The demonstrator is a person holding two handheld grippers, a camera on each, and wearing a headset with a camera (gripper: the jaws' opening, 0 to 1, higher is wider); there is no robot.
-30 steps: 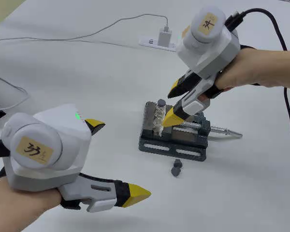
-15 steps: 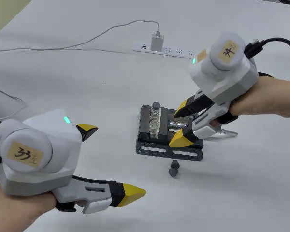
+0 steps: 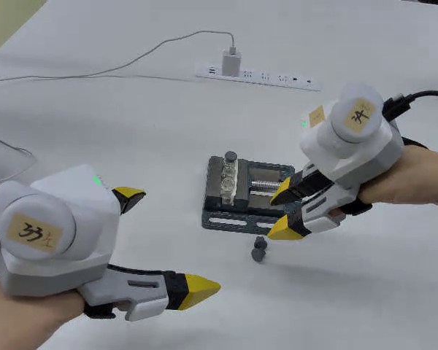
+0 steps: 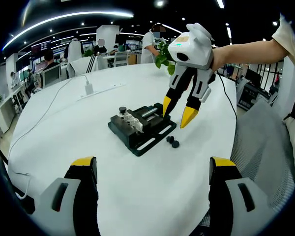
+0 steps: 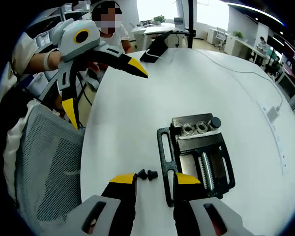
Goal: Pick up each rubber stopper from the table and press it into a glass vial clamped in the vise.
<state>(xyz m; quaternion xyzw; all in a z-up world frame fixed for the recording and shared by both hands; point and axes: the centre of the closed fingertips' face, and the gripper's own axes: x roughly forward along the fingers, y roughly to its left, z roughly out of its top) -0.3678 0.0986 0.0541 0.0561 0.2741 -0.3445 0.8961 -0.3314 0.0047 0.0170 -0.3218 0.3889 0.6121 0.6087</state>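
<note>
Since a second ago the right gripper [image 3: 280,215] has left the row of vials [image 3: 226,179] and come down beside the near right corner of the vise [image 3: 237,217], its jaws apart with nothing between them. That placing reads as a reach for the next pickup. Two loose rubber stoppers [image 3: 259,250] lie touching each other on the table just in front of the vise, and in the right gripper view they sit just ahead of the yellow tips.

The vise holds three vials upright in a line, probably so a stopper can be pressed down without the glass shifting. The vial at the far end of the vise carries a fitted stopper [image 3: 231,156]; the other two show open mouths in the right gripper view.

The left gripper [image 3: 168,240] hovers well to the left of the vise, jaws wide apart and empty, likely kept clear of the work.

The white table [image 3: 131,131] looks smooth and matt. Beyond the vise lies a power strip [image 3: 259,73] with a charger plugged in and a cable [image 3: 131,62] trailing off. The room is an open office with desks, seated people and strip lights.
</note>
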